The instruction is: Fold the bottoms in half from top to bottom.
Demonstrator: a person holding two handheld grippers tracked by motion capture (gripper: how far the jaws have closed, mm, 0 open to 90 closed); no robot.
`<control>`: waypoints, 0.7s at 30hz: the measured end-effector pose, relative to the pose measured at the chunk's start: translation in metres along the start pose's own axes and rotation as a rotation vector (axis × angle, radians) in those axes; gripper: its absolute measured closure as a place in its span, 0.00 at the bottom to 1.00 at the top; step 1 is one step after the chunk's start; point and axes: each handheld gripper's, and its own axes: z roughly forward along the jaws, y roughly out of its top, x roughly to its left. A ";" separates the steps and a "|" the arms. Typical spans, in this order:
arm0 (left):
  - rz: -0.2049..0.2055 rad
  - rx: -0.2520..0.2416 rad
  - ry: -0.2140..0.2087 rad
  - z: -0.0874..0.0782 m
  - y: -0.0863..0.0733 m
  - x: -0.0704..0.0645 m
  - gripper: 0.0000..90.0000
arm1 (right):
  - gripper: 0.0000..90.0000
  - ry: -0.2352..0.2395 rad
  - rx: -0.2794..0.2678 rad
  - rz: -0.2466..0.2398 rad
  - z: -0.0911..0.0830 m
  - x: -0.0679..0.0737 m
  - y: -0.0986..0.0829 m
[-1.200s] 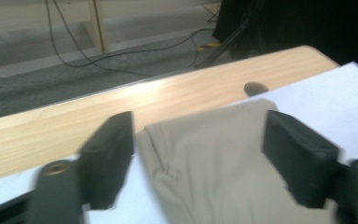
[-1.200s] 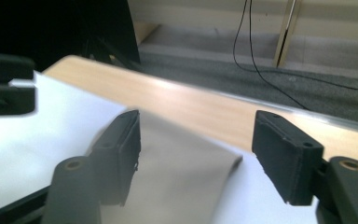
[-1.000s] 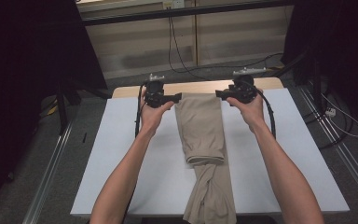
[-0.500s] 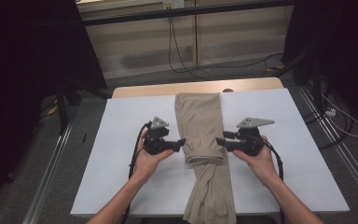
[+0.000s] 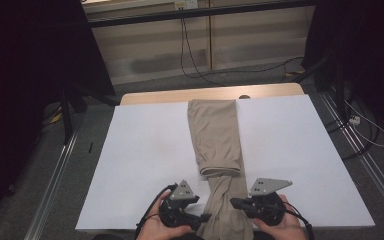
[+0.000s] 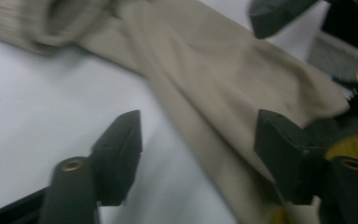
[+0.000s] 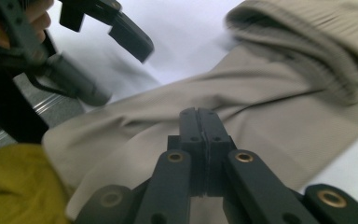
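Khaki trousers (image 5: 214,130) lie lengthwise down the middle of the white table top (image 5: 145,150), folded over on themselves, with the lower part hanging off the near edge. My left gripper (image 5: 205,218) is at the near edge, at the cloth's left side. In the left gripper view it (image 6: 198,154) is open, with the trousers (image 6: 223,84) lying between its jaws. My right gripper (image 5: 234,202) is at the cloth's right side. In the right gripper view it (image 7: 199,114) is shut just over the trousers (image 7: 270,107), and I see no cloth between the jaws. The left gripper (image 7: 126,32) is opposite it.
A wooden strip (image 5: 155,96) shows at the table's far edge. Metal rails (image 5: 50,185) run along both sides on the grey floor. Cables (image 5: 195,65) trail on the floor behind, and a white cord (image 5: 375,135) lies at the right. Dark stands flank the table.
Both grippers have come back from the far end of the trousers, past the middle, to the near edge of the table. The trousers stay flat where they were.
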 end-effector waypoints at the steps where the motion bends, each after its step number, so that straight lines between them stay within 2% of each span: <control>1: 0.008 0.002 -0.007 0.003 0.001 -0.002 0.31 | 1.00 0.001 0.009 -0.003 0.002 0.002 -0.001; 3: 0.010 0.014 -0.014 0.008 0.002 -0.005 0.27 | 0.94 0.005 0.013 -0.014 0.006 0.003 -0.001; 5: 0.010 0.008 0.003 0.009 0.004 -0.003 0.26 | 0.78 -0.008 0.008 -0.040 0.010 0.004 0.002; 7: -0.007 -0.019 0.030 0.005 0.005 0.007 0.26 | 0.66 -0.003 0.004 -0.041 0.015 0.005 0.008; 8: -0.023 -0.024 0.036 0.003 0.005 0.011 0.26 | 0.65 0.016 0.002 -0.059 0.018 0.006 0.012; 9: -0.032 -0.033 0.057 -0.001 0.005 0.017 0.26 | 0.63 0.020 -0.001 -0.070 0.020 0.008 0.015; 11: -0.046 -0.057 0.118 -0.008 0.002 0.030 0.25 | 0.57 0.061 -0.003 -0.086 0.027 0.012 0.020; 12: -0.069 -0.069 0.169 -0.012 0.000 0.038 0.24 | 0.55 0.073 0.004 -0.104 0.032 0.016 0.021; 15: -0.104 -0.100 0.214 -0.019 -0.002 0.054 0.20 | 0.38 0.109 0.044 -0.168 0.045 0.028 0.021; 17: -0.124 -0.123 0.224 -0.021 -0.002 0.061 0.19 | 0.32 0.096 0.098 -0.205 0.054 0.033 0.018; 18: -0.118 -0.125 0.231 -0.022 -0.002 0.063 0.19 | 0.35 0.082 0.120 -0.224 0.059 0.034 0.016; 19: -0.121 -0.136 0.244 -0.022 -0.001 0.064 0.19 | 0.43 0.063 0.125 -0.232 0.062 0.034 0.014; 20: -0.134 -0.141 0.239 -0.021 0.000 0.064 0.19 | 0.52 0.033 0.102 -0.251 0.062 0.035 0.012; 21: -0.121 -0.139 0.245 -0.021 0.000 0.066 0.19 | 0.69 0.025 0.110 -0.241 0.062 0.034 0.014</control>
